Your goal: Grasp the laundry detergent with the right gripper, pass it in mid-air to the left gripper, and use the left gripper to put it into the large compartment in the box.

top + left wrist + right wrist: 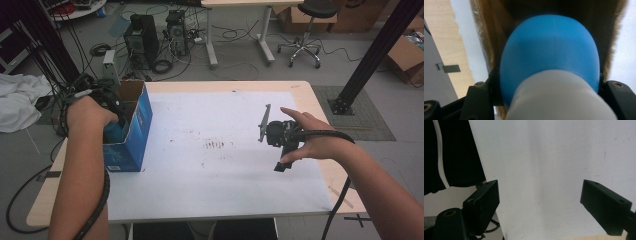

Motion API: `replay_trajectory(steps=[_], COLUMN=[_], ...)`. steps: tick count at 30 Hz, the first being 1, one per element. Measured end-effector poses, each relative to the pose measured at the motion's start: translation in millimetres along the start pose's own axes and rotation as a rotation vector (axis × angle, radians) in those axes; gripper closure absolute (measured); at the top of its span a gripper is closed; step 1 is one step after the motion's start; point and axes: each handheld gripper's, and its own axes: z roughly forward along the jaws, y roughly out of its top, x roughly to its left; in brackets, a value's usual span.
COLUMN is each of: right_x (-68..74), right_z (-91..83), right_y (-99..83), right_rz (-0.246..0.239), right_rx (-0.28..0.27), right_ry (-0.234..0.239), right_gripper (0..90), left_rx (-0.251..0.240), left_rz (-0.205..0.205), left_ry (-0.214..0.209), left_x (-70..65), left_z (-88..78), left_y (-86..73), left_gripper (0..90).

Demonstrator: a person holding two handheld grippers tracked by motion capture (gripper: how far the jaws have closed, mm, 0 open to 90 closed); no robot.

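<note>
The left gripper (111, 116) reaches down into the open blue box (131, 135) at the table's (225, 200) left edge, its fingers pinching a blue and white bottle (549, 65) inside the box. The right gripper (540, 205), well right of the box, hangs over the white sheet (220, 150) with fingers spread and bare.

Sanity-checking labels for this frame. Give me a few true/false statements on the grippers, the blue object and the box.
1. The left gripper is clamped on a blue and white object. True.
2. That object is over the open blue cardboard box. True.
3. The right gripper holds a second blue object. False: its jaws stand apart with nothing between them, over the white sheet.
4. The box lies on its side in the middle of the table. False: it stands upright at the table's left edge.
5. The right gripper is inside the box. False: it is on the table's right side.
</note>
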Motion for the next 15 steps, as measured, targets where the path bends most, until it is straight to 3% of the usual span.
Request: replay_trajectory(steps=[10, 15], right_x=[1.0, 1.7], right_z=[-1.3, 0.7], right_y=[-1.2, -2.7], right_rz=[0.007, 0.007], right_rx=[0.006, 0.005], right_ry=[-0.006, 0.000], right_gripper=[15.6, 15.6], left_rx=[0.013, 0.000], left_rz=[0.018, 0.027], left_ry=[0.003, 0.006], left_x=[-4.0, -4.5], left_z=[24.0, 24.0], left_y=[1.7, -0.3], left_gripper=[38.7, 38.7])
